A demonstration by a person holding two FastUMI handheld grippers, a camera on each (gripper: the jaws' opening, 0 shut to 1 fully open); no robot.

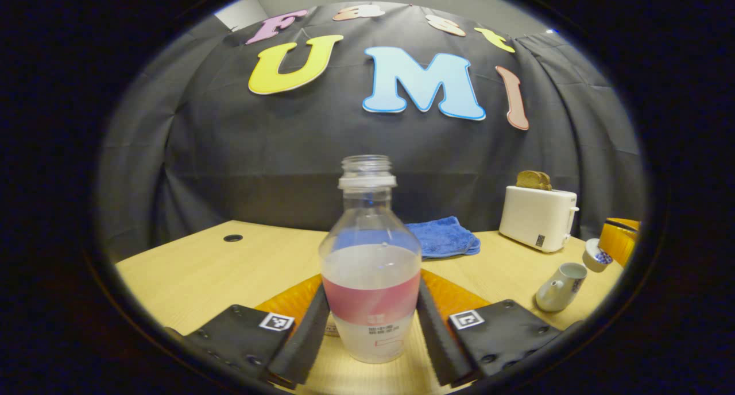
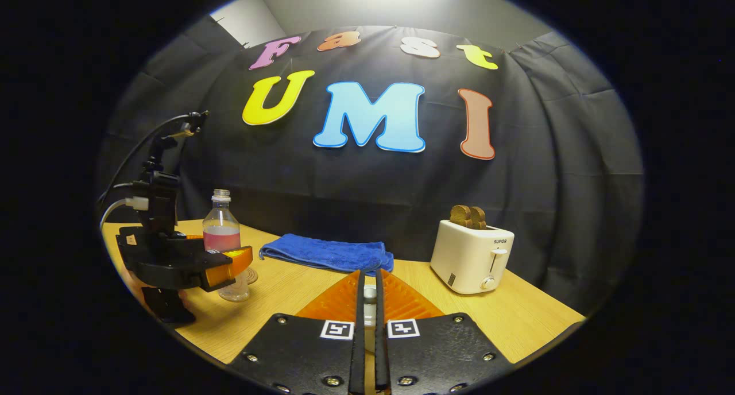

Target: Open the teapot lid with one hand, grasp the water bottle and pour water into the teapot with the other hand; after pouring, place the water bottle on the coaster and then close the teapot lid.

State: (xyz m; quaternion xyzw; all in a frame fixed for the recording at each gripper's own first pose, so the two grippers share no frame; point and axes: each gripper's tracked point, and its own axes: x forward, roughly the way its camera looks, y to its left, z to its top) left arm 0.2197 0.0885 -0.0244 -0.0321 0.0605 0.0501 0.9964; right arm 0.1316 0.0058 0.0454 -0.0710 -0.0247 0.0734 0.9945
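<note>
- Between the left claw's [image 1: 372, 320] parted fingers stands the upright, uncapped clear plastic water bottle [image 1: 370, 268], on the bench [image 1: 229, 268]; contact unclear.
- Right claw [image 2: 367, 320] is clamped on a small white lid [image 2: 370, 294]; the white teapot [image 1: 560, 289] sits to the left claw's right.

Water bottle [image 1: 370, 263]: clear plastic, uncapped, upright on the table [image 1: 195, 274], pink label band, part full of water. Teapot [image 1: 560, 286]: small, pale ceramic, open-topped, spout to the left, well right of the bottle. Its lid [image 1: 596, 256] is raised just above and right of it.
</note>
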